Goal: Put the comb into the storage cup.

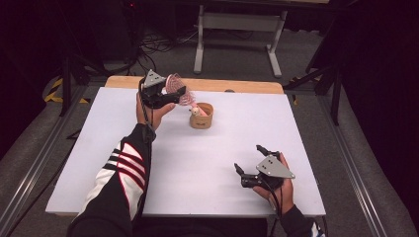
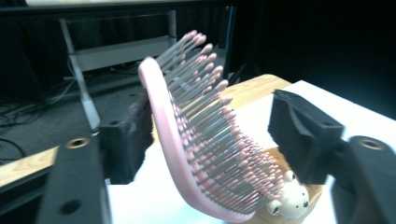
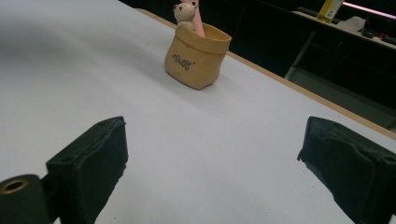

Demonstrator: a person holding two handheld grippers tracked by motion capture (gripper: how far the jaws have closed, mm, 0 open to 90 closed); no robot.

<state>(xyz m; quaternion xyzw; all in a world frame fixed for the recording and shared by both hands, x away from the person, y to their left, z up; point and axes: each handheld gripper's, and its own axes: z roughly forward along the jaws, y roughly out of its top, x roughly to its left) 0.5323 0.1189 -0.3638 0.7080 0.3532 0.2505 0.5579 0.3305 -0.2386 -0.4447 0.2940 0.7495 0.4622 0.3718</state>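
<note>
A pink hairbrush [image 1: 175, 86] stands handle-down in a small tan cup [image 1: 201, 118] at the back middle of the white table [image 1: 197, 173], leaning left. The cup has a cream bear figure [image 2: 292, 198] on its rim. My left gripper [image 1: 174, 98] is raised around the brush head [image 2: 201, 140] with its jaws open: one pad sits against the pink back, the other stands clear of the bristle tips. My right gripper [image 1: 248, 159] rests open near the table's front right, nothing between its jaws. In the right gripper view the cup [image 3: 196, 58] stands well ahead of that gripper [image 3: 212, 158].
A strip of wooden tabletop [image 1: 247, 87] shows past the white sheet's far edge. Behind it stand a white metal frame [image 1: 237, 29] and cables on the floor. Dark stands flank the table on both sides.
</note>
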